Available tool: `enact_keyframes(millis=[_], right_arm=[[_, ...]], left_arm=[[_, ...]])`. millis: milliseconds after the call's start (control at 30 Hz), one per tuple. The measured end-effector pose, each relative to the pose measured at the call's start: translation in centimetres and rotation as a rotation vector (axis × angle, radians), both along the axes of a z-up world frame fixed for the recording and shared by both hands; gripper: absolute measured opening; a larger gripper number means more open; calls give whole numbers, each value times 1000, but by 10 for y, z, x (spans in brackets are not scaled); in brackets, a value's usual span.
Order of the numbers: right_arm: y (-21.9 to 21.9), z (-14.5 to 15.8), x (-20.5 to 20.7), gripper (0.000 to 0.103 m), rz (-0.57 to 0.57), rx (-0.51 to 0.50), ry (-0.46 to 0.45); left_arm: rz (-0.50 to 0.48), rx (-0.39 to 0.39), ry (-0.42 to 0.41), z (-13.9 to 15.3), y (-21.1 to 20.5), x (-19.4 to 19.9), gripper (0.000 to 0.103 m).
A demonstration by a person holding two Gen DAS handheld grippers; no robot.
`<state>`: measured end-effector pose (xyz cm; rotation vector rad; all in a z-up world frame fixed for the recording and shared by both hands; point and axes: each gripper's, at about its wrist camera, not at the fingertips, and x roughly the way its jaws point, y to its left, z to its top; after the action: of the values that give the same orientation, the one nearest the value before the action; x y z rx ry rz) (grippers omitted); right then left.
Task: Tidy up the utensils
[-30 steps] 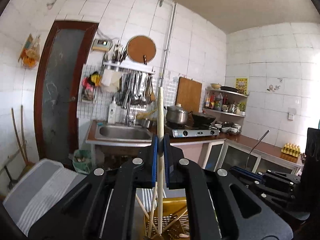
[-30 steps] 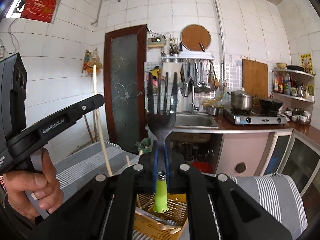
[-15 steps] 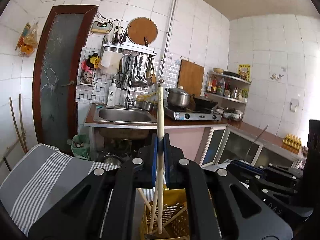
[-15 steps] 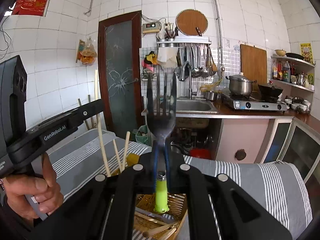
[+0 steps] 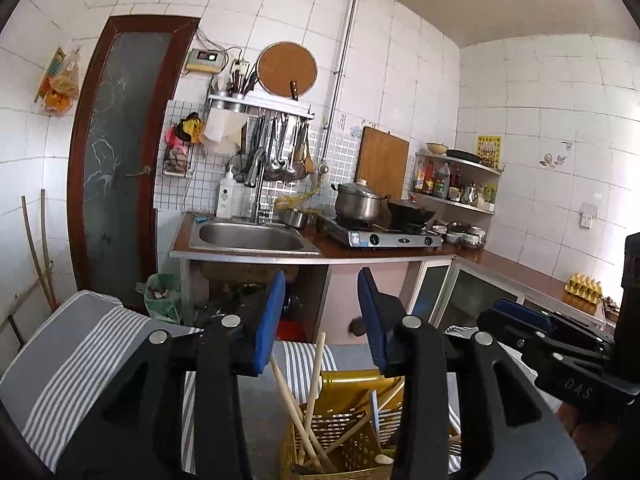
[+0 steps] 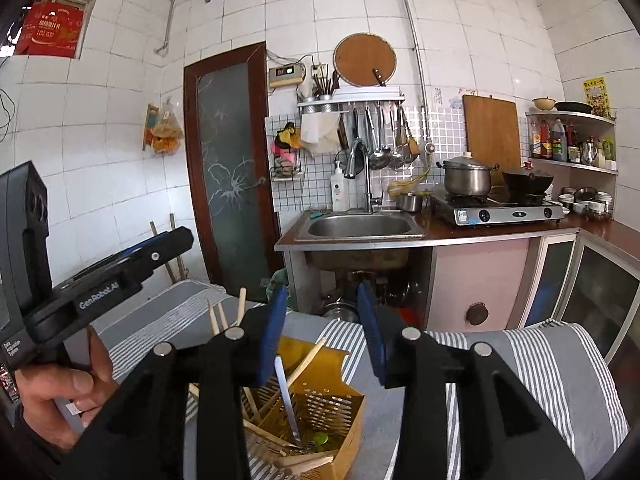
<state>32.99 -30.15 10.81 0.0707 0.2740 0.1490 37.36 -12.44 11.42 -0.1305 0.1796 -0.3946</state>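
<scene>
A yellow perforated utensil basket point(image 5: 344, 436) stands on the grey striped cloth, below both grippers; it also shows in the right wrist view point(image 6: 320, 404). Several wooden chopsticks point(image 5: 310, 392) lean inside it. A fork with a green handle point(image 6: 290, 404) stands in it, green end point(image 6: 319, 437) at the bottom. My left gripper point(image 5: 320, 320) is open and empty above the basket. My right gripper point(image 6: 322, 328) is open and empty above the basket. The left gripper's body point(image 6: 100, 284) shows at the left of the right wrist view, held by a hand point(image 6: 60, 396).
The striped cloth point(image 6: 540, 368) covers the table. Behind it stand a sink counter point(image 5: 248, 240), a gas stove point(image 5: 392, 236) with a pot and wok, a dark door point(image 5: 116, 168) and a rack of hanging utensils point(image 5: 280, 148). The right gripper's body point(image 5: 560, 360) sits at right.
Both grippers opened. The left let go of a chopstick and the right let go of the green-handled fork; both now rest in the basket.
</scene>
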Motion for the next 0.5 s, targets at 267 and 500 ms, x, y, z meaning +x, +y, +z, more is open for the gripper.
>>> enact_keyframes(millis=[267,500], right_arm=[[-5,23,-37,41,-20,-11,-28],[-13,19,-112,64,-70,-58,-29]], left_arm=[[44,33,-29,17,16,-38,55],[135,93,-32,-1,53,-115,89]])
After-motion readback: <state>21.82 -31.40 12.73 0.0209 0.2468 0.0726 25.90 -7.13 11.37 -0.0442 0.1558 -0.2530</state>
